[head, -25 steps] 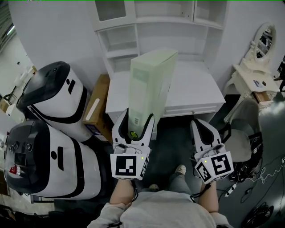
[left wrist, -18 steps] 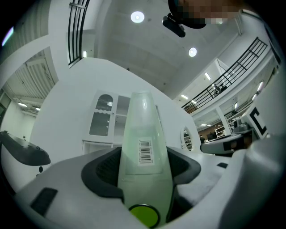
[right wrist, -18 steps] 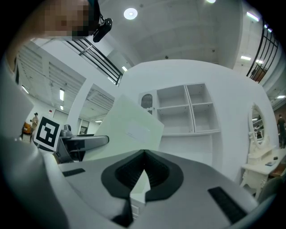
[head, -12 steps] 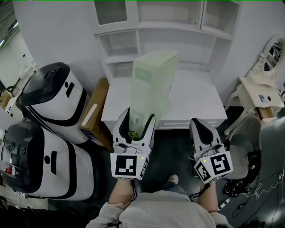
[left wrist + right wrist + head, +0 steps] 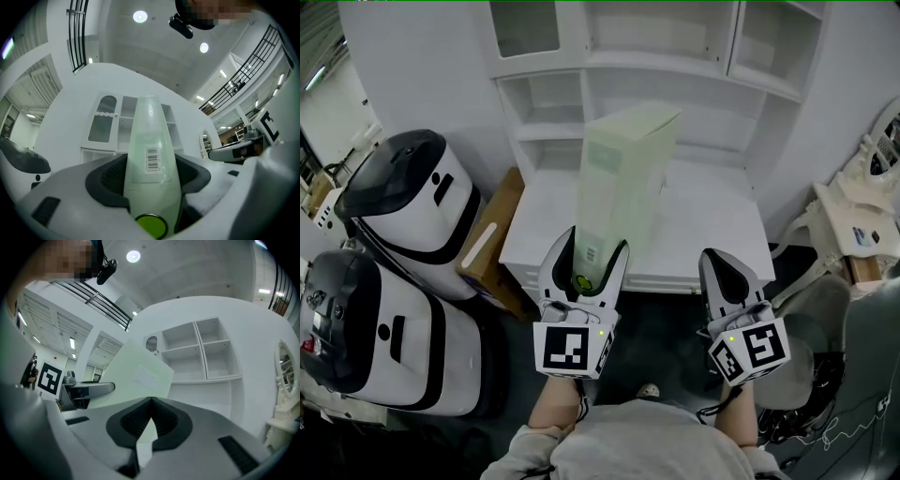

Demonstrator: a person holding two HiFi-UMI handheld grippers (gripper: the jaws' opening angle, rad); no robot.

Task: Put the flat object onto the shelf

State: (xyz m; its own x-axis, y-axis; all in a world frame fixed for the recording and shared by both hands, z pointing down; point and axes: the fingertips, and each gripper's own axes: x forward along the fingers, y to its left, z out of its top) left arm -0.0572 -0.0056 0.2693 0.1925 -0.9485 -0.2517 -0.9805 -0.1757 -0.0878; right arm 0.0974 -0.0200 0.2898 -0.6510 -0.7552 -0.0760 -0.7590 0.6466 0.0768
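Note:
The flat object (image 5: 623, 178) is a pale green, translucent file box with a barcode label. It stands upright in my left gripper (image 5: 589, 248), whose jaws are shut on its lower end, and it hangs over the front of the white desk (image 5: 712, 220). In the left gripper view the box (image 5: 149, 154) fills the gap between the dark pads. The white shelf unit (image 5: 572, 89) with open compartments rises behind the desk. My right gripper (image 5: 722, 258) hangs to the right with its jaws together and nothing in them. The right gripper view shows the box (image 5: 136, 373) at left and the shelf (image 5: 201, 352) ahead.
Two large white-and-black machines (image 5: 408, 202) stand at the left, with a cardboard box (image 5: 487, 244) leaning between them and the desk. A white dressing table (image 5: 862, 220) stands at the right. A round stool (image 5: 797, 361) and cables lie on the dark floor.
The desk and shelf unit have come nearer and now sit lower in the head view. Both grippers have moved forward toward them, the left still holding the box.

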